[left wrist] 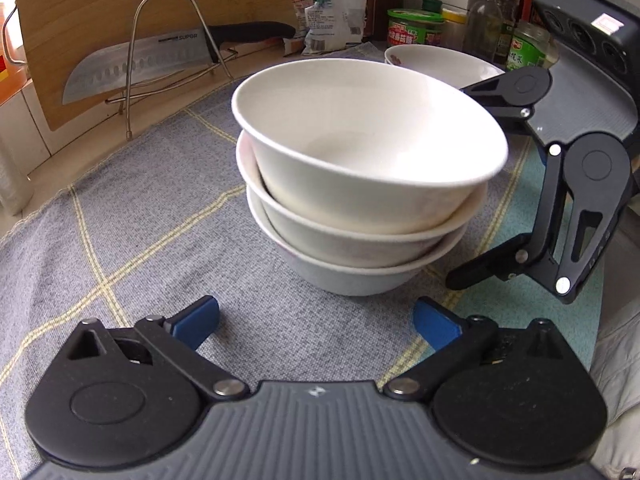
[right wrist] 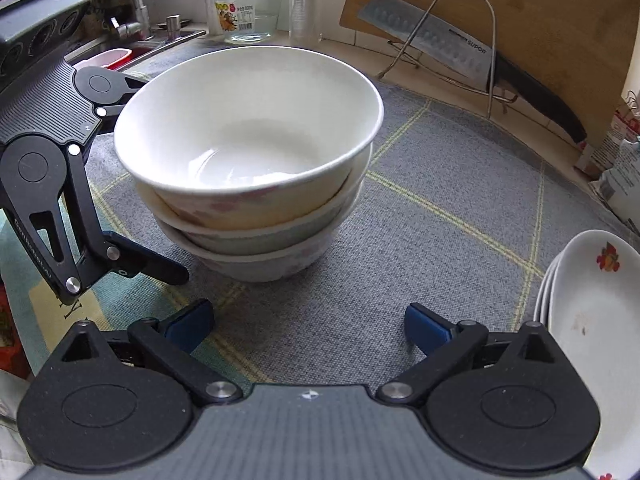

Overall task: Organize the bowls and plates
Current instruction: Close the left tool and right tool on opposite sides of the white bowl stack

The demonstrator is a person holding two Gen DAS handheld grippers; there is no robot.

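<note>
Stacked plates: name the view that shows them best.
Right wrist view. The stacked plates sit at its lower right, layered rims and a flower print clear. The left wrist view shows only a far rim behind the bowl stack.

Three white bowls [left wrist: 360, 184] stand nested in one stack on the grey checked cloth [left wrist: 140, 208]. The top bowl [right wrist: 248, 132] is tilted inside the one under it, and it is empty; faint pink marks show on its outer wall. The bottom bowl [right wrist: 260, 264] sits flat on the cloth. To the right of the stack, apart from it, white plates [right wrist: 592, 320] with a small flower print lie piled together
</note>
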